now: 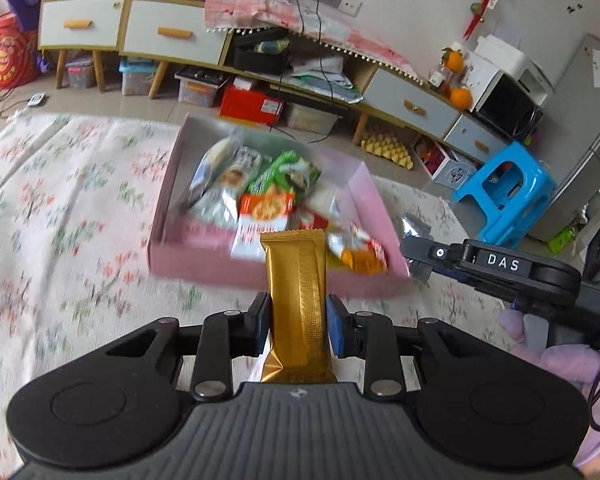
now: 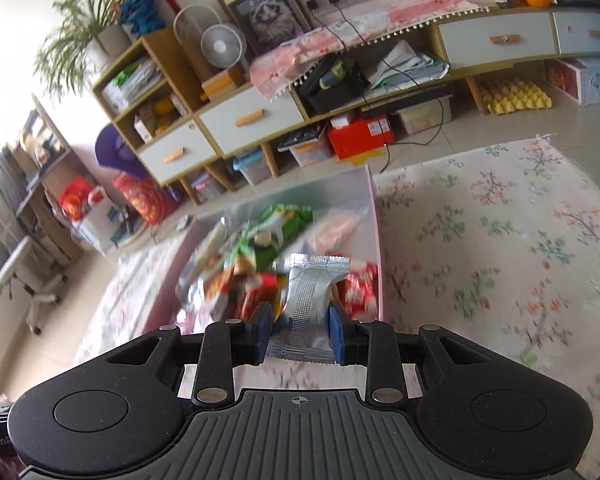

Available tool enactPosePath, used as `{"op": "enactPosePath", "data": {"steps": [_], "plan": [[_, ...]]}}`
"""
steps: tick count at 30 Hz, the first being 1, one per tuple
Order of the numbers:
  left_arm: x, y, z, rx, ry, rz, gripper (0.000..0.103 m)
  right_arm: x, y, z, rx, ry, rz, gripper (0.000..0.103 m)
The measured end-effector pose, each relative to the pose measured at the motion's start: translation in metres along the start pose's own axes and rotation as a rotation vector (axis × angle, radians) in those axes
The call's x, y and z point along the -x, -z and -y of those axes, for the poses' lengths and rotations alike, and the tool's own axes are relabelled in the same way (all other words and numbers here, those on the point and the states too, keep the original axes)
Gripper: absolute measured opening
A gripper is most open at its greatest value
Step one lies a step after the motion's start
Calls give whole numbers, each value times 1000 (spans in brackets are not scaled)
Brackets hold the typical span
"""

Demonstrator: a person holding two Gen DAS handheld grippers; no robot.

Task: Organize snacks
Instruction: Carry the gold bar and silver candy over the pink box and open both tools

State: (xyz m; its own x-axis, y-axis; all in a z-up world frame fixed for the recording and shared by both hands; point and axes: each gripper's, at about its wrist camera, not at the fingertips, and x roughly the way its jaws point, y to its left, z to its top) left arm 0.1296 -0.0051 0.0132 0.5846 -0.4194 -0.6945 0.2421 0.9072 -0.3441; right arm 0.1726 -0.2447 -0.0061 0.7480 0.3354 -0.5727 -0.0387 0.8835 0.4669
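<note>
Nearest my lens, the left gripper point(image 1: 298, 326) is clamped narrow on a gold snack bar point(image 1: 297, 300), and my right gripper point(image 2: 299, 330) is pinched just as tight on a silver snack packet point(image 2: 310, 300).

Beneath both spreads the floral rug point(image 1: 60, 208), bare and wide on my left side in the left wrist view and equally bare to the right of the box in the right wrist view point(image 2: 500, 248); its far edge meets tiled floor short of the long cabinet point(image 1: 172, 36) against the wall.

On the rug lies the pink box point(image 1: 204, 260), low-walled and open-topped, heaped with blurred snack packs point(image 1: 260, 188) in green, orange and white. Its near wall stands just beyond the gold bar's tip; free rug runs along its left wall.

A blue plastic stool point(image 1: 508, 196) stands off the rug's far right corner, well apart from the box.

The right gripper also appears in the left view point(image 1: 418, 258), beside the box's right corner, in a hand wearing a lilac glove point(image 1: 556, 356).

The gold bar stands lengthwise along the fingers, far end toward the box. The silver packet lies likewise, its crimped end over the box's near right corner.
</note>
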Motion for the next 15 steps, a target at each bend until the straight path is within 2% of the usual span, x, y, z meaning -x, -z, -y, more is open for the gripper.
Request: {"op": "enactPosePath", "data": {"steps": [4,8,15], "plan": [[-24,-26,1,20,26,-21,27,-15,-8,5,-35,-33,6,29],[-50,-47,7,-2,45,-17,27,-32,-11,13,-77,-28,11,29],[-96,-73,7,13,97,-72,27,-45,-13,36,-169,-30,8,29]]}}
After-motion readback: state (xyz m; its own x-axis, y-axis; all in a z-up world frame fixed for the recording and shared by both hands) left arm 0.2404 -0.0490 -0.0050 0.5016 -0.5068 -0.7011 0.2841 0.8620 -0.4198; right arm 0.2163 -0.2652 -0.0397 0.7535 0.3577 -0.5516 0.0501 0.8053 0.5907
